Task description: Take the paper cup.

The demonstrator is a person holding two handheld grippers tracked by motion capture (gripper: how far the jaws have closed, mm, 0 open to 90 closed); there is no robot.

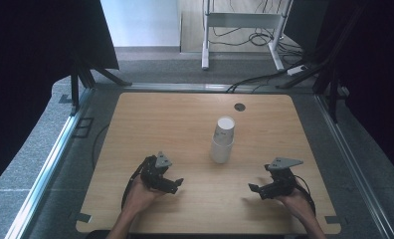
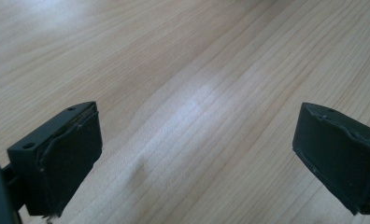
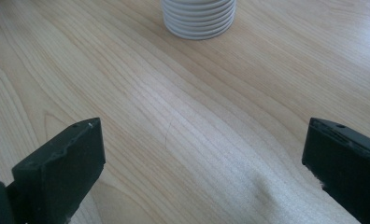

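A stack of white paper cups (image 1: 223, 141) stands upside down near the middle of the table (image 1: 150, 119), a pale wood-grain board with rounded corners and a small dark round grommet (image 1: 240, 107) near its far edge. The stack tapers toward its flat, closed top, and in the right gripper view its lower part (image 3: 199, 18) shows as a series of nested rolled rims, smooth and matte, resting flat on the wood. The left gripper (image 1: 176, 184) sits low over the near left part of the board, well apart from the cups; its two blocky black jaws stand wide apart with bare grain between them, and their inner pads look slightly rough and worn at the edges. The right gripper (image 1: 253, 189) is held over the near right part, also well clear of the stack, its square-ended black jaws likewise spread wide and holding nothing. Each gripper carries a grey three-cornered plate on top.
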